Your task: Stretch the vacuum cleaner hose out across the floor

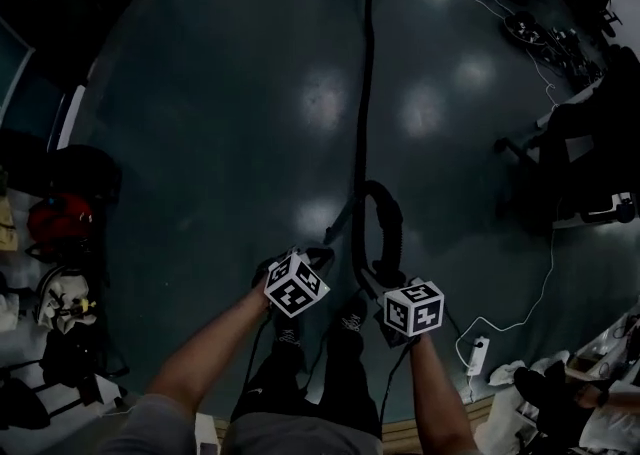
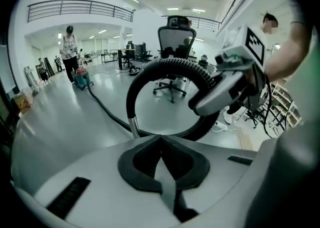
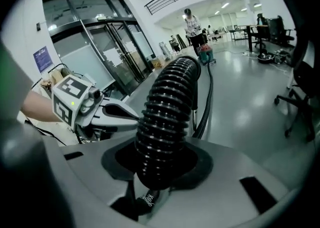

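The right gripper (image 3: 162, 169) clamps its jaws on the ribbed hose (image 3: 167, 117), which curls at the person's feet (image 1: 349, 322) and runs to twelve o'clock over the floor (image 1: 230, 113). The left gripper (image 2: 162, 164) has its jaws pressed together, empty. Stretching seems early: next, that curl needs pulling straight toward six o'clock.

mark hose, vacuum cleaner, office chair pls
hose (image 3: 167, 117): right gripper view, ribbed section near the camera.
vacuum cleaner (image 2: 82, 78): left gripper view, canister body.
office chair (image 2: 176, 40): left gripper view, backrest.
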